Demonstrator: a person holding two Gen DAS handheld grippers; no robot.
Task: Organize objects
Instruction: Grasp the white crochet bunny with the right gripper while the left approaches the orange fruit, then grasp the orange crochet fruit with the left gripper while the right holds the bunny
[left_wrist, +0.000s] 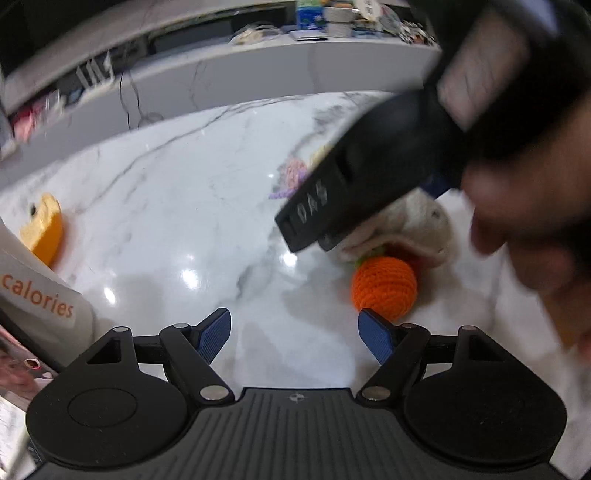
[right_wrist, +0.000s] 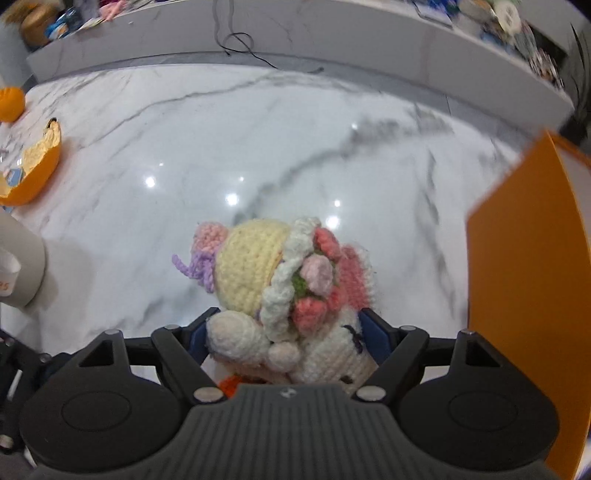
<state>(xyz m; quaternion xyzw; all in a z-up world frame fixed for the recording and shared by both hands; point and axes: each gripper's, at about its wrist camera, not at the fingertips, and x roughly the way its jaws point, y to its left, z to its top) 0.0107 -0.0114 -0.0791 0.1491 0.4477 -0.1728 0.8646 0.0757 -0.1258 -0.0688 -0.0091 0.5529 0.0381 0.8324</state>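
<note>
Between the right gripper's (right_wrist: 284, 332) blue pads sits the crocheted doll (right_wrist: 288, 291), pads at its flanks, on the marble desk (right_wrist: 184, 155). Nearby, the left gripper (left_wrist: 294, 334) gapes empty beside an orange crocheted ball (left_wrist: 384, 286).

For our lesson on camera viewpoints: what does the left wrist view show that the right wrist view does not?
Left wrist only: the orange crochet ball, the open left gripper above bare counter, and the right gripper's body.

Right wrist only: the orange box and the doll's flower bouquet.

Both: the marble counter, the crochet doll, the torn orange packet.
</note>
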